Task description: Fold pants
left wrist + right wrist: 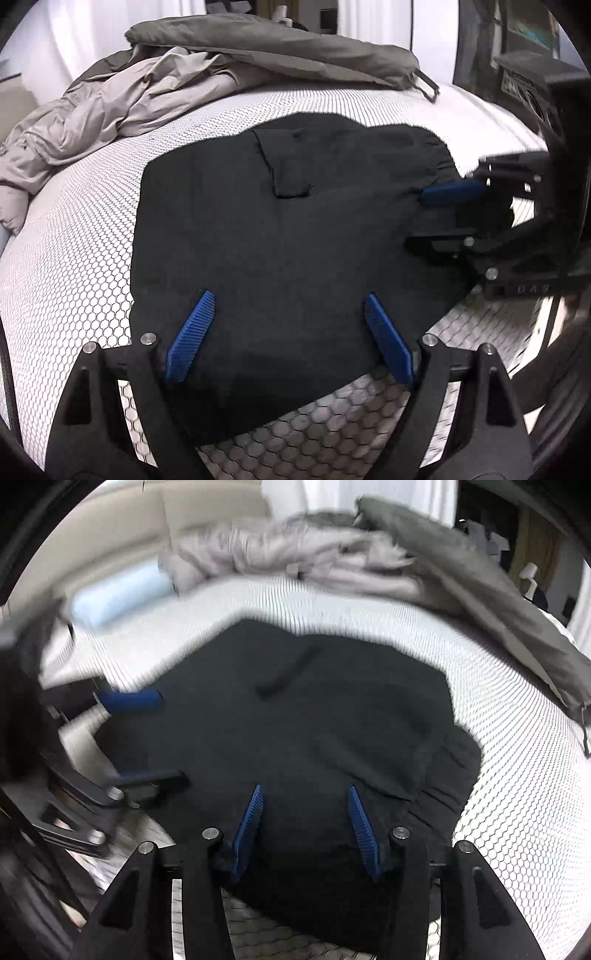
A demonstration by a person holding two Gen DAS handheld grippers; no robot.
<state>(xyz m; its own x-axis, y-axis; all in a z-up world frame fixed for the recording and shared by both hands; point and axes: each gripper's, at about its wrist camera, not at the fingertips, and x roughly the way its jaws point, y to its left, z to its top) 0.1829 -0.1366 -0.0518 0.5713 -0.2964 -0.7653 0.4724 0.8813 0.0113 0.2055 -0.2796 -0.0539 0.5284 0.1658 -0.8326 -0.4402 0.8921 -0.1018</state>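
Black pants (277, 221) lie folded into a compact stack on the honeycomb-patterned white sheet (74, 258); a small flap sits on top. My left gripper (288, 297) hovers over the near edge, its blue pads (192, 336) spread wide with cloth under them, none pinched. In the left wrist view my right gripper (417, 218) reaches in from the right at the stack's side. The right wrist view is blurred: the pants (314, 709) fill the middle, and my right gripper (304, 790) has its pads apart over the near edge. My left gripper (162, 738) is at the left.
Crumpled beige bedding (110, 103) and a grey cover (277, 55) are heaped across the back of the bed. A pale blue pillow (110, 594) lies at the far left. Dark furniture (535, 81) stands beyond the bed's right side.
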